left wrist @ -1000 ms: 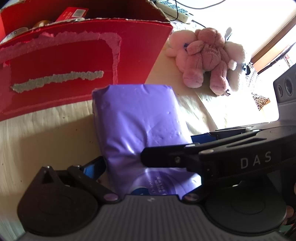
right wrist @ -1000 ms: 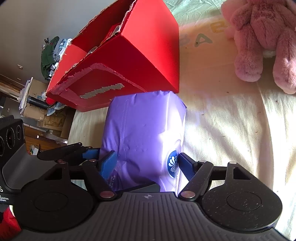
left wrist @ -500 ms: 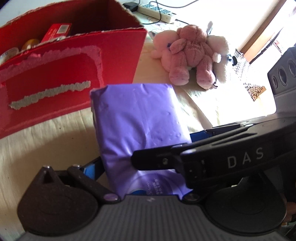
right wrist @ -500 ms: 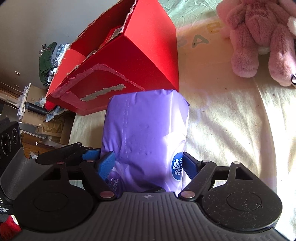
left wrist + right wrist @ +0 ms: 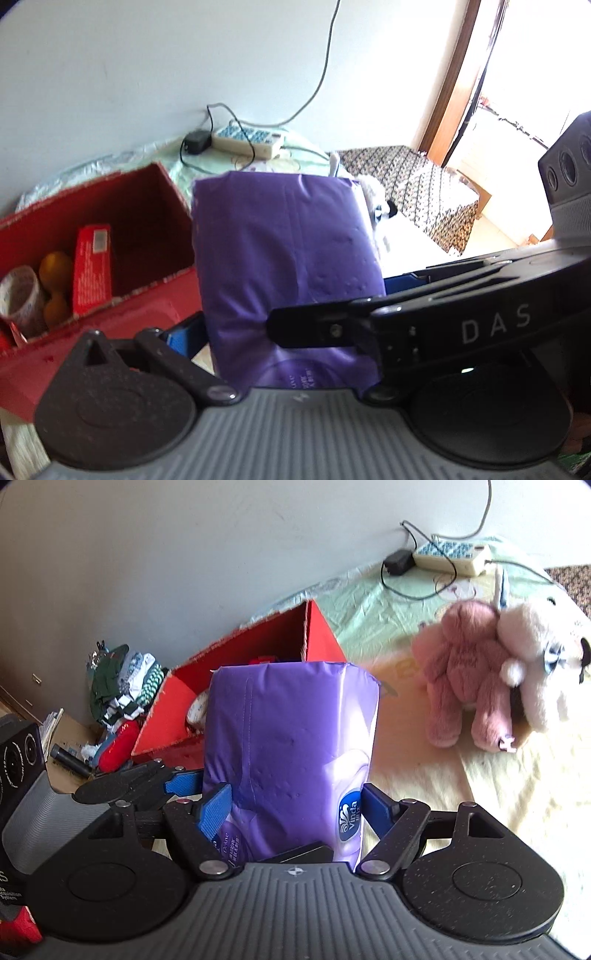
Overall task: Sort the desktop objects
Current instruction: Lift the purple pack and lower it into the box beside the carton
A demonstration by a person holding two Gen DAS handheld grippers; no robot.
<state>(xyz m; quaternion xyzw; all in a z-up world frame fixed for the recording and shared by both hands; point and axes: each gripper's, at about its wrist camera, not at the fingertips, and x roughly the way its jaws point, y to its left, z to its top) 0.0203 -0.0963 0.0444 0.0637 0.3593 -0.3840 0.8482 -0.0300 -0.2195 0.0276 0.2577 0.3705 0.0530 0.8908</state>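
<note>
Pale cloth-covered surface (image 5: 491, 797) underneath. Red cardboard box (image 5: 147, 206), top open, left of centre, holding a tape roll (image 5: 20, 299), two orange fruits (image 5: 55, 267) and a small red carton (image 5: 92, 266). Purple tissue pack (image 5: 291, 753) held up in front of box, blocking much of it in right view; "Vinda" and "Deluxe" legible. Right gripper (image 5: 295, 808) pinching pack by both sides, blue pads (image 5: 214, 808) pressed in. Left gripper (image 5: 280, 314) clamped on same pack; "DAS" readable on the right gripper's finger crossing its view. Pink plush toy (image 5: 472, 675) and white plush (image 5: 539, 664) lying right. Power strip (image 5: 450, 554) with cords by wall. Clothes pile (image 5: 122, 679) far left.
</note>
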